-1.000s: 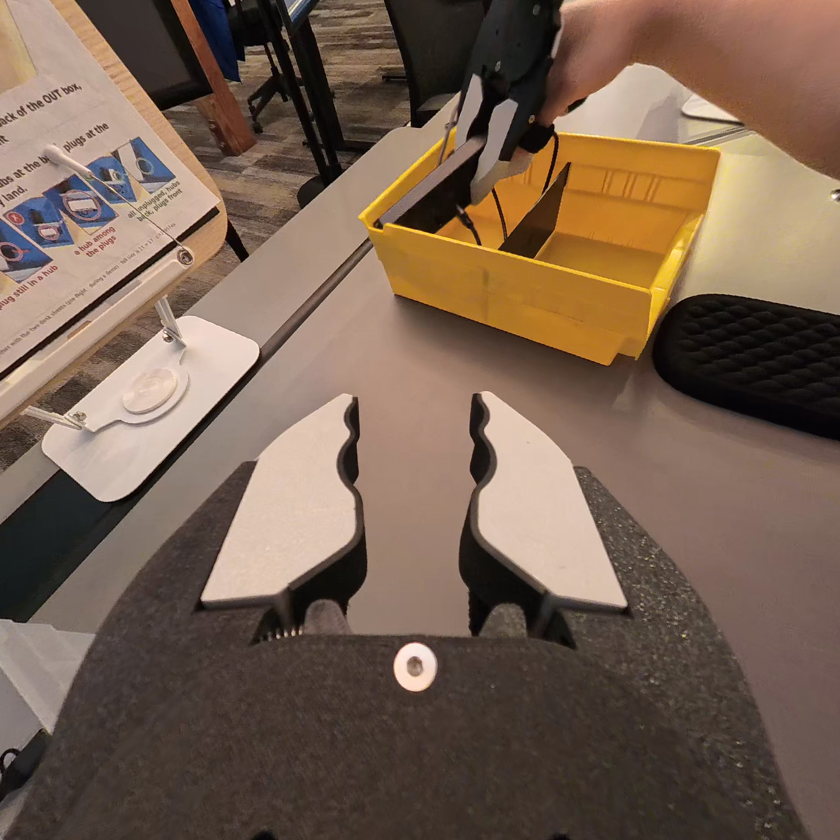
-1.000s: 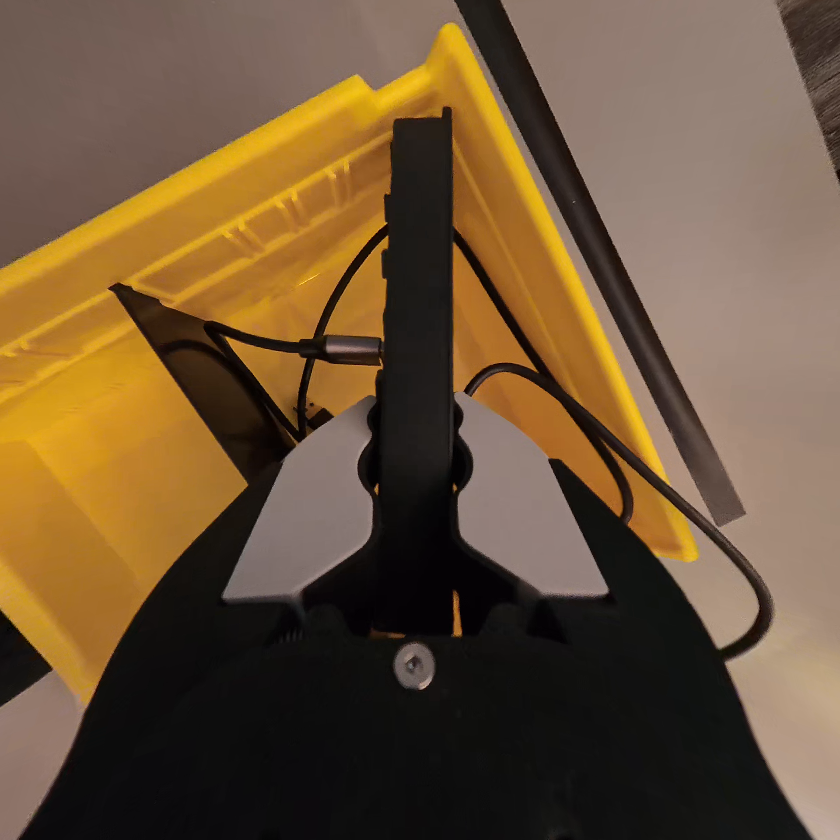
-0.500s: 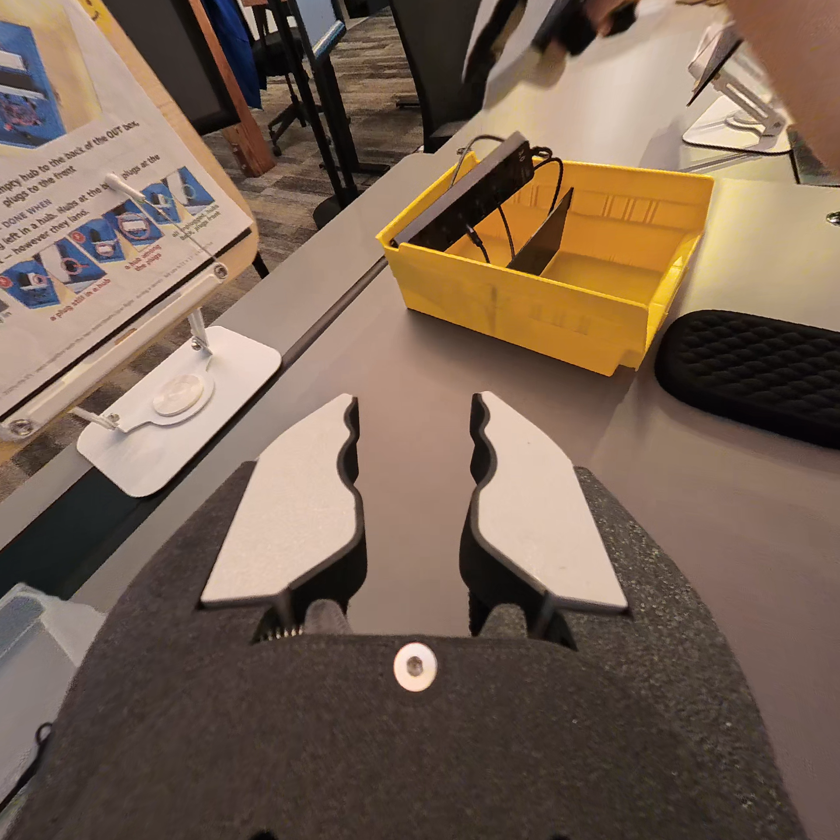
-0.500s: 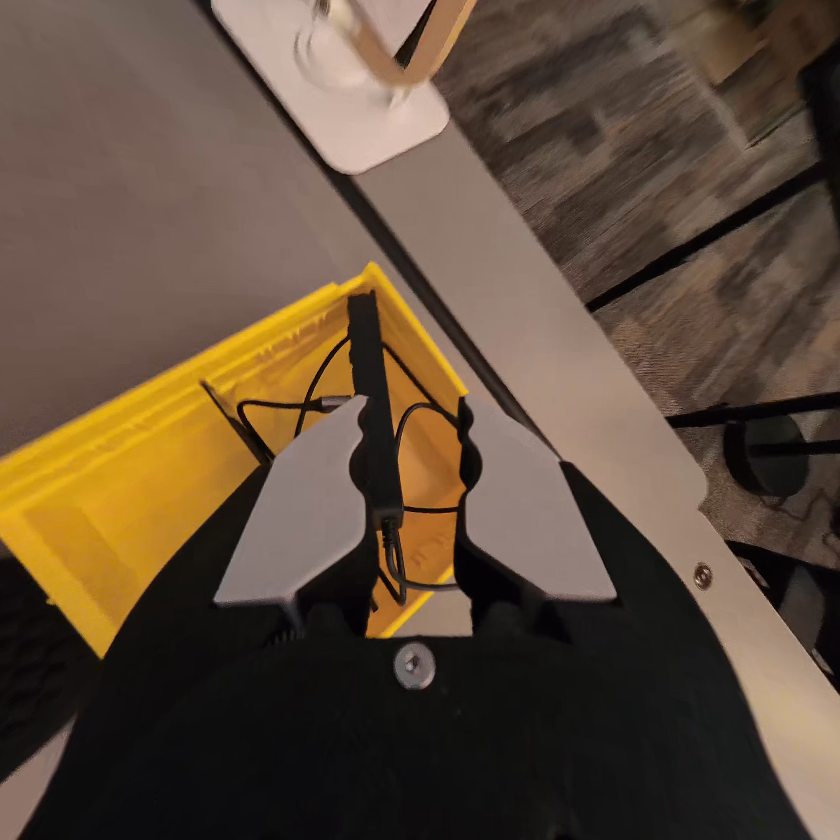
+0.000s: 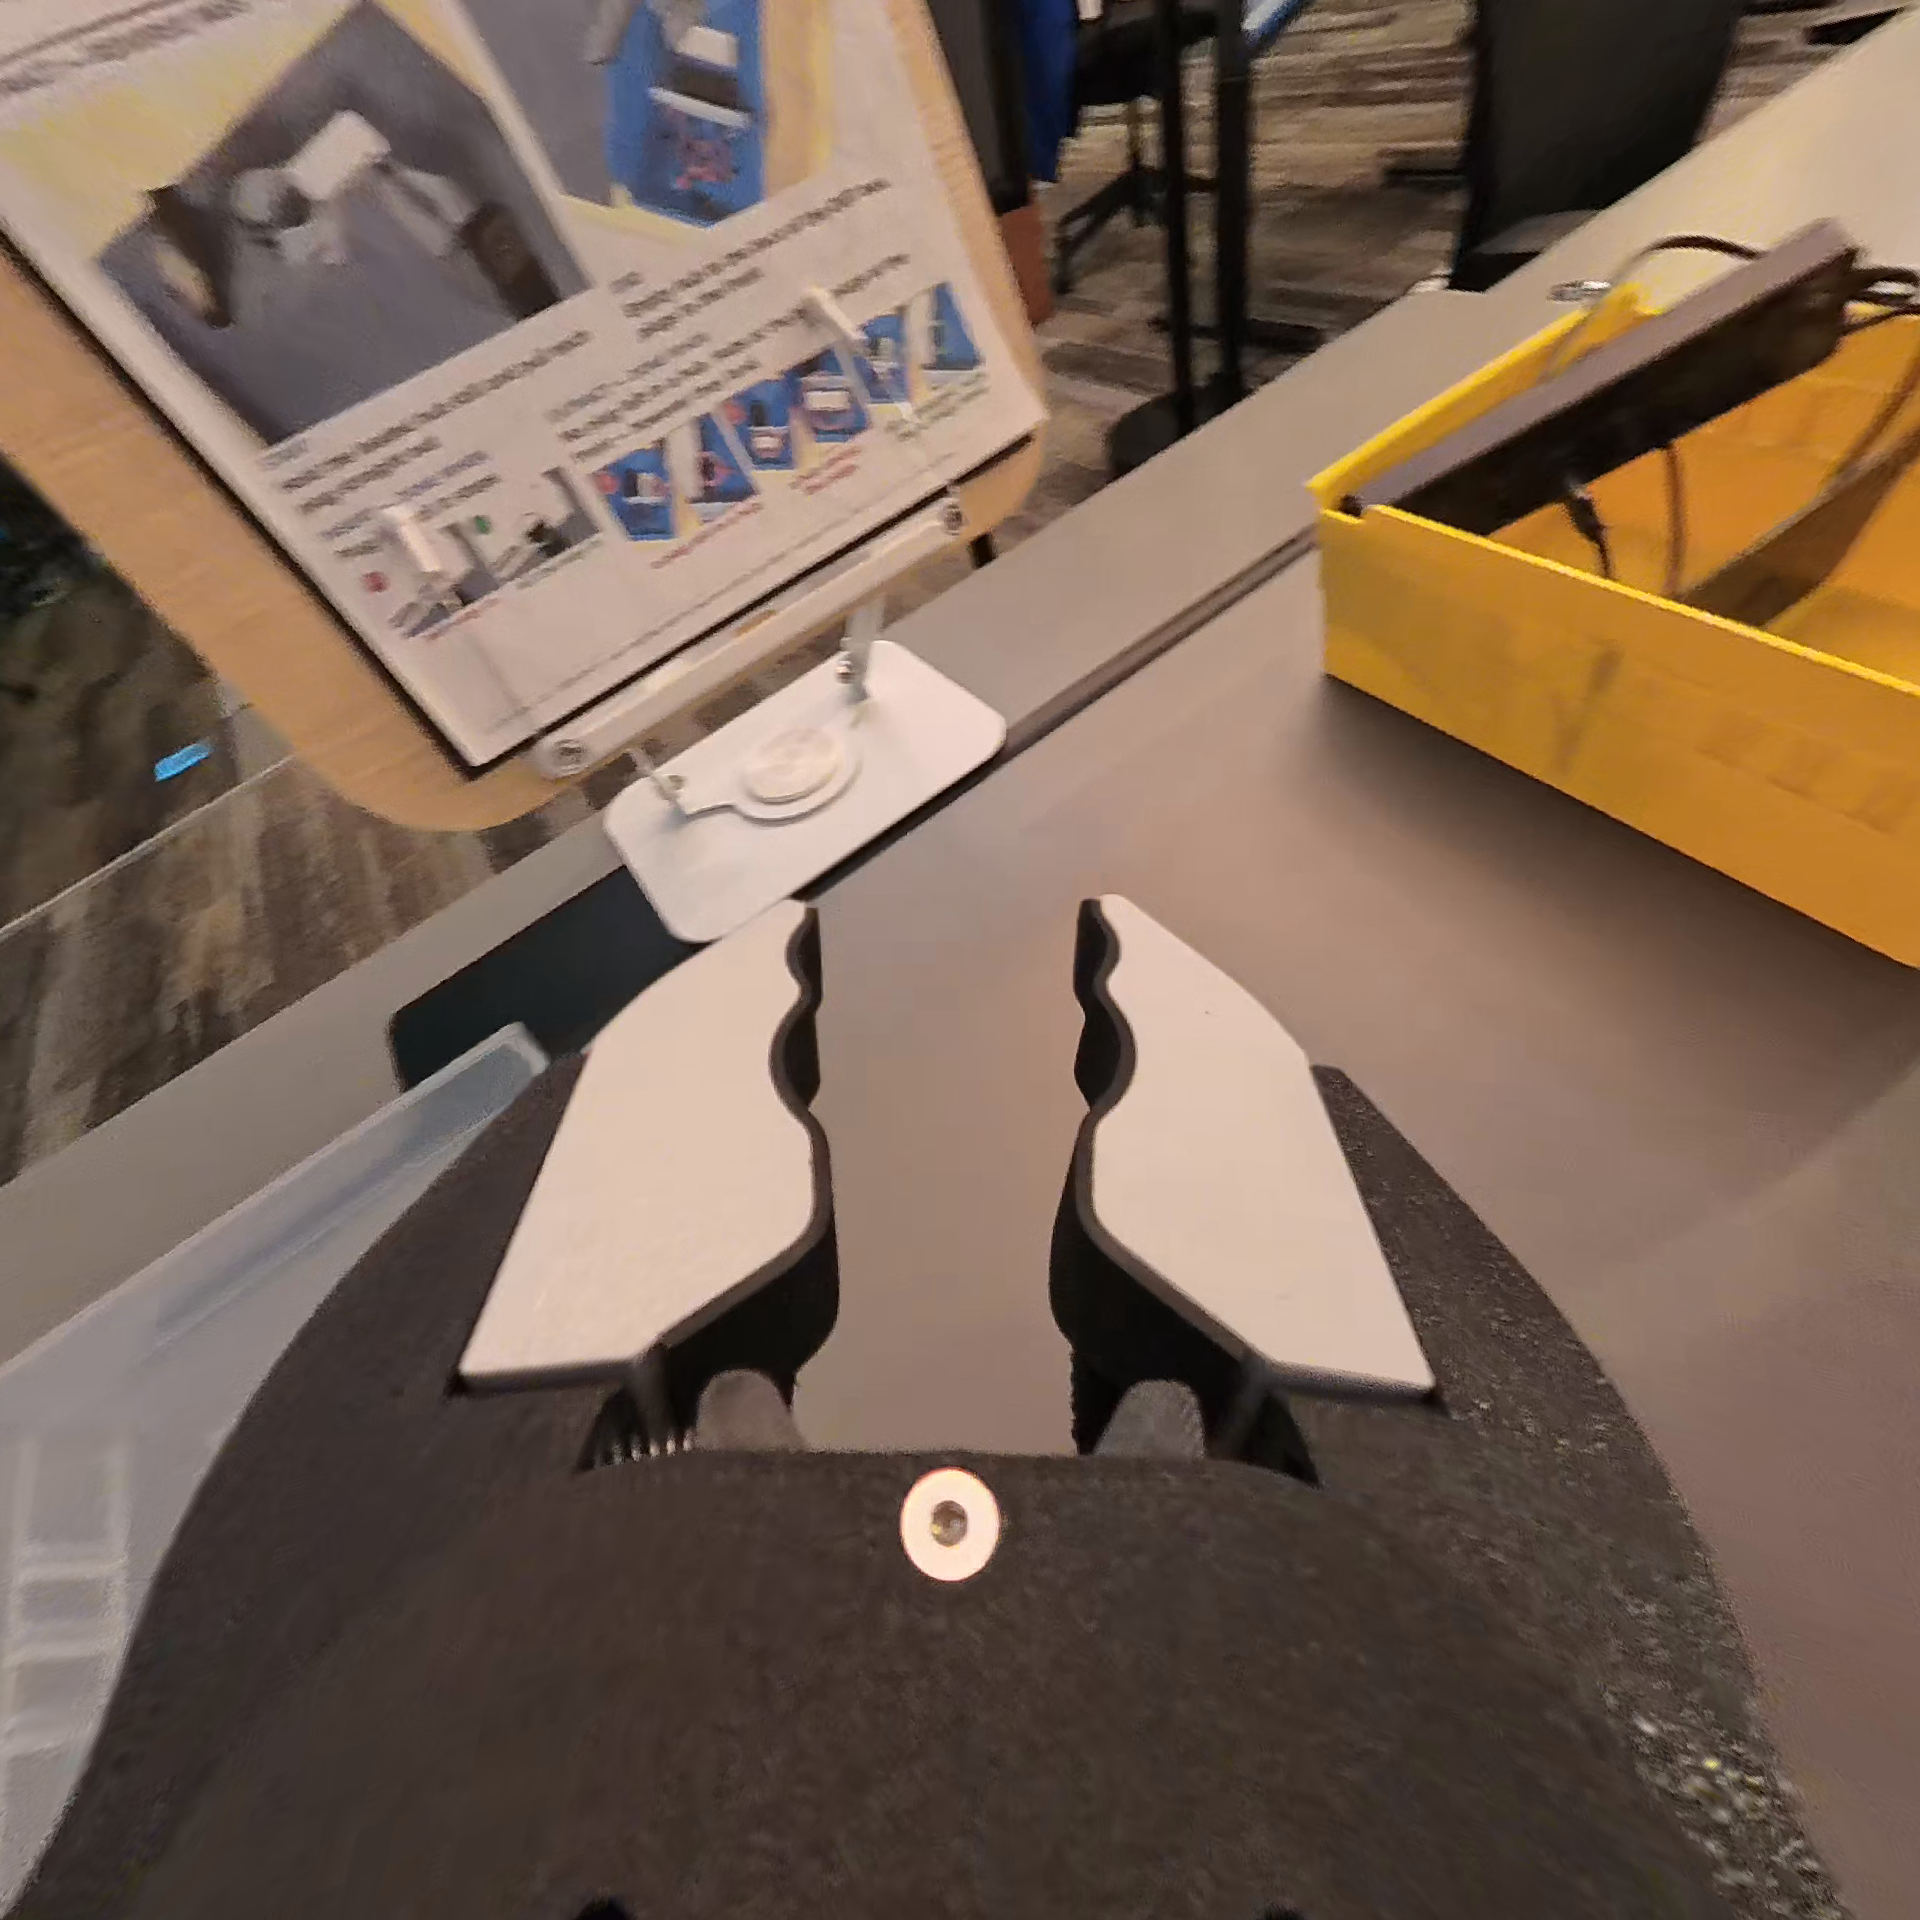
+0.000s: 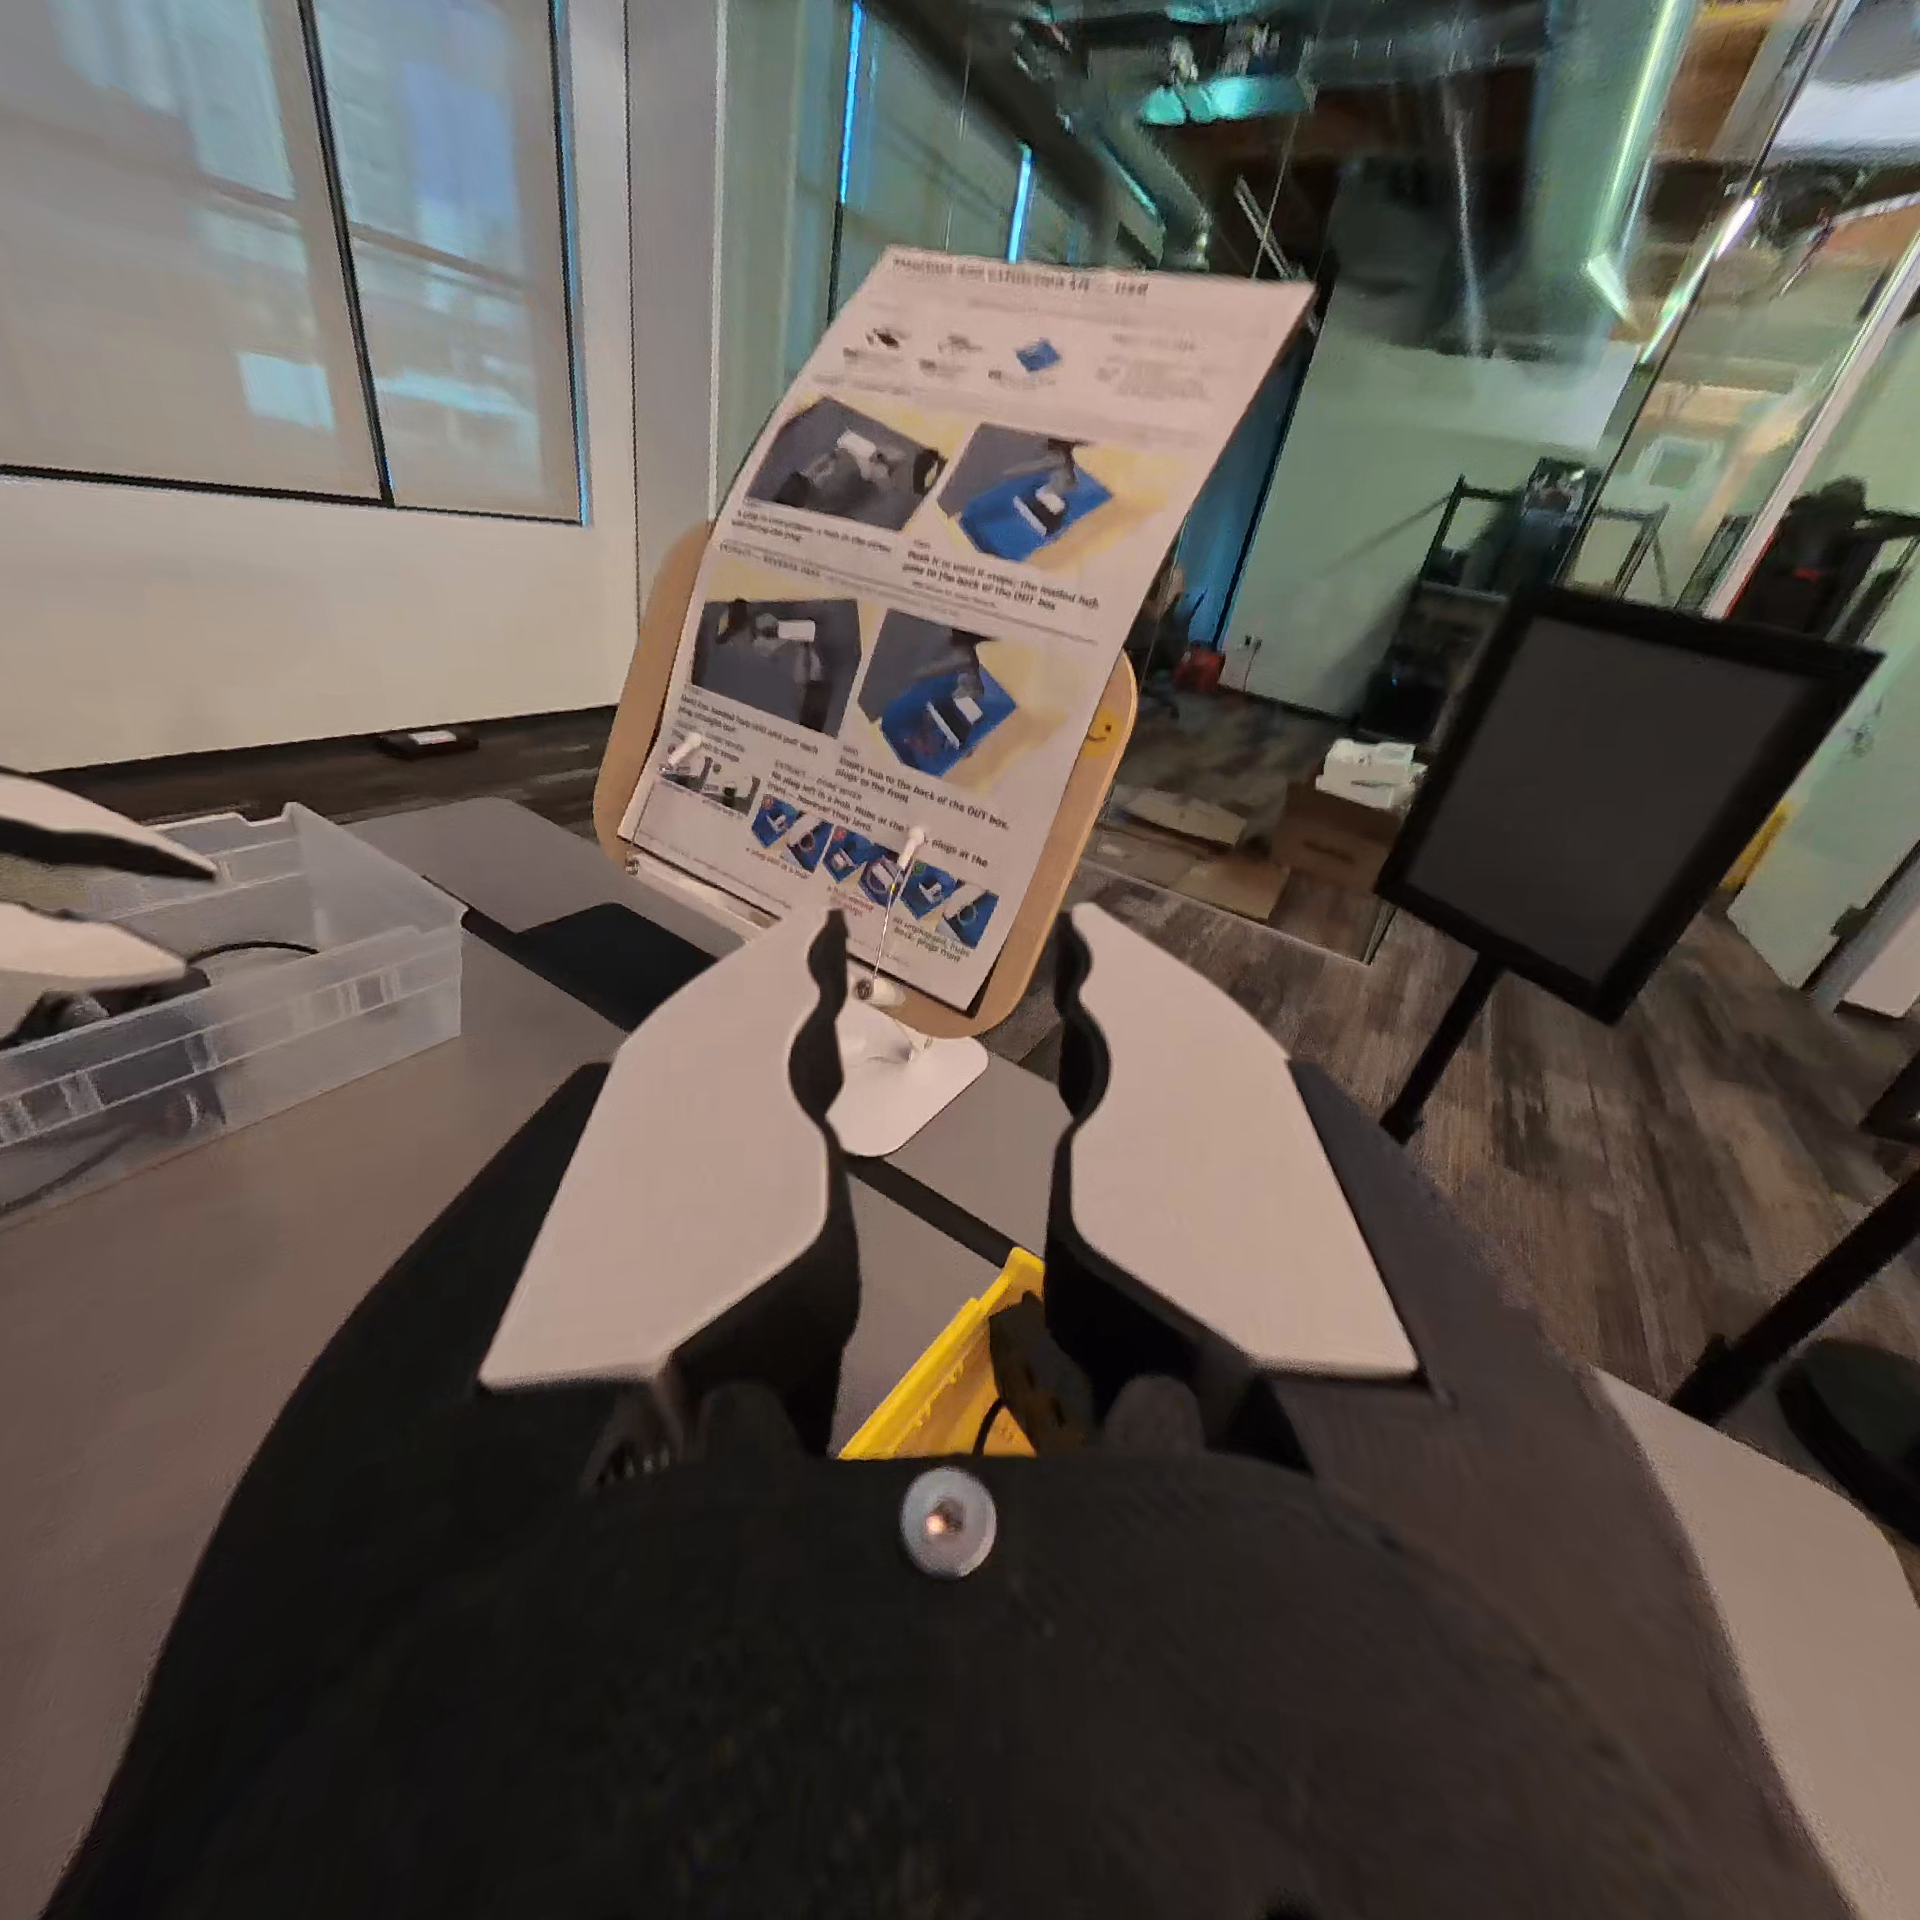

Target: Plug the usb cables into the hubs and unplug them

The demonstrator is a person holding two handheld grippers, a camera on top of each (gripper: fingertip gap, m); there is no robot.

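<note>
A black USB hub (image 5: 1621, 384) leans on the rim of a yellow bin (image 5: 1610, 707) at the right of the left wrist view, with thin black cables (image 5: 1673, 488) hanging from it into the bin. My left gripper (image 5: 945, 920) is open and empty over the grey table, well short of the bin. My right gripper (image 6: 951, 925) is open and empty, raised above the bin's corner (image 6: 935, 1382). The end of the hub (image 6: 1029, 1361) shows between its fingers. The left gripper's fingertips (image 6: 83, 904) show at the far left of the right wrist view.
An instruction sheet on a wooden stand (image 5: 582, 395) stands at the table's far edge on a white base (image 5: 810, 800); it also shows in the right wrist view (image 6: 935, 644). A clear plastic box (image 6: 260, 987) sits on the left. A black screen on a pole (image 6: 1621, 790) stands beyond the table. There is about 30 cm between the tips of the two grippers.
My right gripper let go of the hub, which now leans in the bin, then lifted and swung up toward the instruction sheet. My left gripper turned left, still open.
</note>
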